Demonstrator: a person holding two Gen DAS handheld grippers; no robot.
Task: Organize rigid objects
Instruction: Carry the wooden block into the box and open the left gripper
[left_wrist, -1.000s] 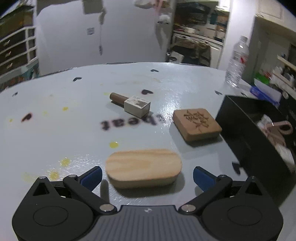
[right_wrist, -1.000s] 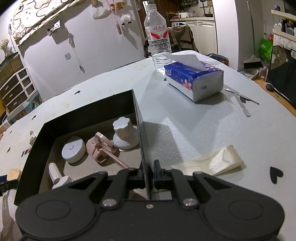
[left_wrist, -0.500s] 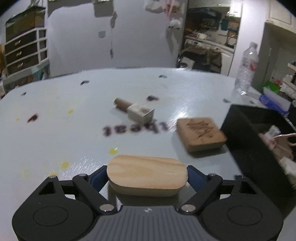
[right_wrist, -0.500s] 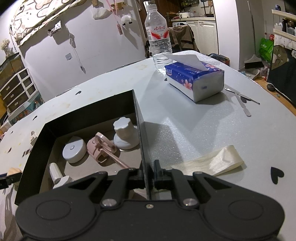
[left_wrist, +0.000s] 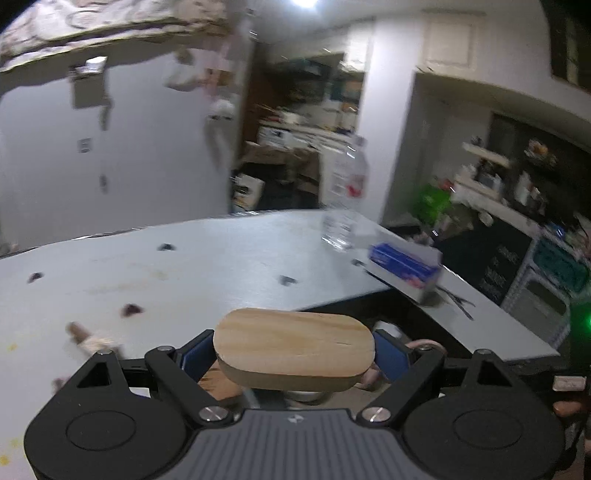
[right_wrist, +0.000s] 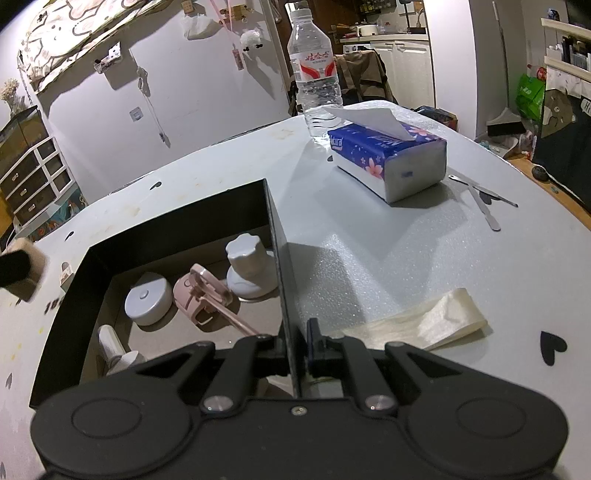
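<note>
You are now lifting the oval wooden block (left_wrist: 293, 343), clamped in your left gripper (left_wrist: 293, 354), off the table toward the black box (right_wrist: 177, 225) whose wall your right gripper (right_wrist: 297, 349) is pinching.

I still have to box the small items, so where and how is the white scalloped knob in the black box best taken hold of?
Grip the white scalloped knob by its narrower top, coming straight down from above. It stands upright on a wide flared base close to the black box right wall, which probably blocks a sideways approach; its left side and top are open.
</note>
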